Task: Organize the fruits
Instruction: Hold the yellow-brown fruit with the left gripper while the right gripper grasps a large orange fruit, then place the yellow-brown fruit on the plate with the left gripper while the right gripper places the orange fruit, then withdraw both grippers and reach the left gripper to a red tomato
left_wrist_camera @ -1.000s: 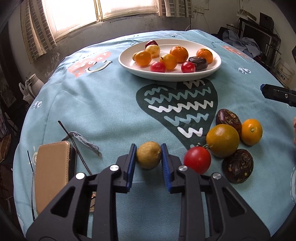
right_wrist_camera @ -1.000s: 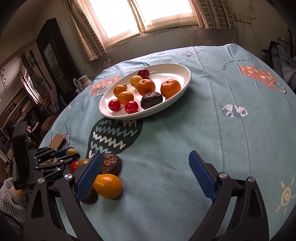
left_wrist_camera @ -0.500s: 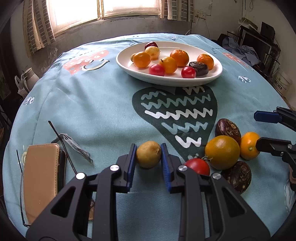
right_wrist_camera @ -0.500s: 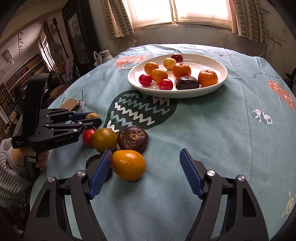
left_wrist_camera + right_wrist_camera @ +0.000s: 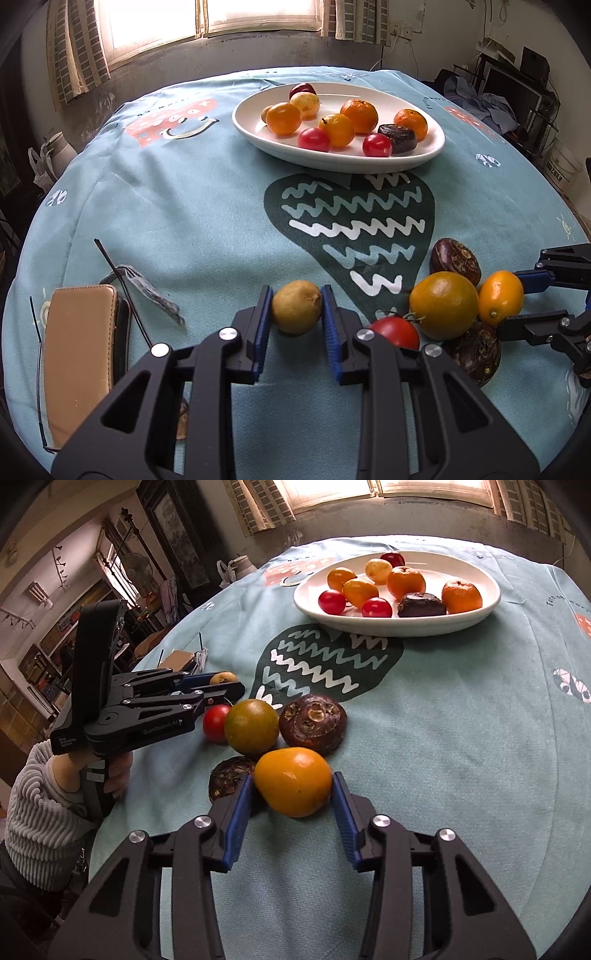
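Observation:
My left gripper (image 5: 295, 308) is shut on a small yellow-brown fruit (image 5: 297, 312) and holds it just above the blue tablecloth. My right gripper (image 5: 293, 786) has its jaws around a small orange fruit (image 5: 292, 781), with slight gaps at both pads. That orange fruit also shows in the left wrist view (image 5: 500, 297). Beside it lie a greenish-orange citrus (image 5: 252, 725), a red tomato (image 5: 216, 723) and two dark brown water chestnuts (image 5: 312, 723) (image 5: 229, 777). A white oval plate (image 5: 428, 157) with several fruits stands at the far side.
A tan leather wallet (image 5: 77, 362) and a grey wrapper with a thin black stick (image 5: 147, 291) lie at the left table edge. The round table drops off close behind the loose fruits. A window is beyond the plate.
My right gripper moved forward to the fruit pile and narrowed its jaws around the small orange fruit. My left gripper lifted slightly, still holding the yellow-brown fruit.

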`<state>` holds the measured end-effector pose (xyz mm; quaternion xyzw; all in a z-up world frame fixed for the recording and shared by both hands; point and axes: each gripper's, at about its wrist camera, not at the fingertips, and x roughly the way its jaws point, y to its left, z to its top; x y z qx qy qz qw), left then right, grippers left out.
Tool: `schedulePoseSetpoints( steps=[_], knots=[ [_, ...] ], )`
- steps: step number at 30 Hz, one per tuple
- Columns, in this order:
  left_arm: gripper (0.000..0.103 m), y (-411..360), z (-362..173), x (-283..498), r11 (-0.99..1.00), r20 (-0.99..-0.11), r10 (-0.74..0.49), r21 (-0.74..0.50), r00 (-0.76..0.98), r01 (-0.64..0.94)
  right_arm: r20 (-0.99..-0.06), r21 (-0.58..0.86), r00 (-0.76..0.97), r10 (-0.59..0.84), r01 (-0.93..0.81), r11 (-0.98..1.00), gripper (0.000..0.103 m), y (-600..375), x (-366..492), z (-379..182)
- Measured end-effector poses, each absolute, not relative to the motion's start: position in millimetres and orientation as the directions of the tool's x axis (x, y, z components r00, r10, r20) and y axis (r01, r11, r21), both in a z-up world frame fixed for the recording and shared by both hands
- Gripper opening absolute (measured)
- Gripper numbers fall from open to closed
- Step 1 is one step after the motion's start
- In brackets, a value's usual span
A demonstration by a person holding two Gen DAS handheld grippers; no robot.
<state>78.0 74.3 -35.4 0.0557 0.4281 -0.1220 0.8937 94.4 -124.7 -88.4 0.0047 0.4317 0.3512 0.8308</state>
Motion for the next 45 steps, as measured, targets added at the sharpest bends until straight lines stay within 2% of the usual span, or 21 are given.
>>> schedulePoseSetpoints(
  steps=[8,11,17,22,32,35,36,37,38,45],
  knots=[
    [0.026,72.8,-29.2,76.0,0.966,-0.751,-0.168,0.003,0.638,0.258,-0.671,0.308,0.429,0.605,-0.581,0.753,0.043,-131.2,92.0,-77.1],
    [0.026,70.0,-13.1,80.4,0.967,-0.717,-0.209,-0.051,0.665,0.25,-0.635,0.314,0.48,0.606,-0.555,0.77,0.043,-143.1,95.1,-65.9],
    [0.026,33.1,42.4,117.0,0.954,-0.621,-0.268,-0.067,0.736,0.291,-0.554,0.302,0.631,0.543,-0.455,0.838,0.043,-177.8,131.8,-7.5],
    [0.026,9.5,47.9,160.0,0.951,-0.6,-0.297,-0.121,0.742,0.283,-0.523,0.263,0.715,0.464,-0.383,0.886,0.043,-181.8,180.5,25.6],
    [0.026,24.9,11.6,208.2,0.959,-0.64,-0.285,-0.184,0.713,0.218,-0.61,0.287,0.631,0.48,-0.388,0.876,0.043,-139.2,245.7,-28.4],
    [0.027,31.0,14.2,210.3,0.959,-0.623,-0.284,-0.196,0.729,0.206,-0.627,0.287,0.621,0.47,-0.377,0.881,0.044,-137.0,252.9,-37.3],
    [0.027,32.1,14.1,210.5,0.959,-0.623,-0.282,-0.196,0.73,0.203,-0.623,0.295,0.622,0.475,-0.376,0.878,0.054,-139.0,253.6,-37.5],
    [0.035,32.4,13.3,210.7,0.958,-0.626,-0.285,-0.199,0.726,0.205,-0.607,0.3,0.636,0.477,-0.373,0.878,0.066,-142.1,252.2,-35.6],
    [0.045,32.5,12.4,210.2,0.956,-0.628,-0.292,-0.204,0.721,0.209,-0.582,0.302,0.657,0.478,-0.371,0.878,0.066,-145.7,249.0,-32.1],
    [0.059,37.1,25.1,191.2,0.957,-0.6,-0.29,-0.193,0.746,0.216,-0.52,0.32,0.68,0.516,-0.405,0.856,0.066,-153.6,222.6,-1.2]
  ],
)
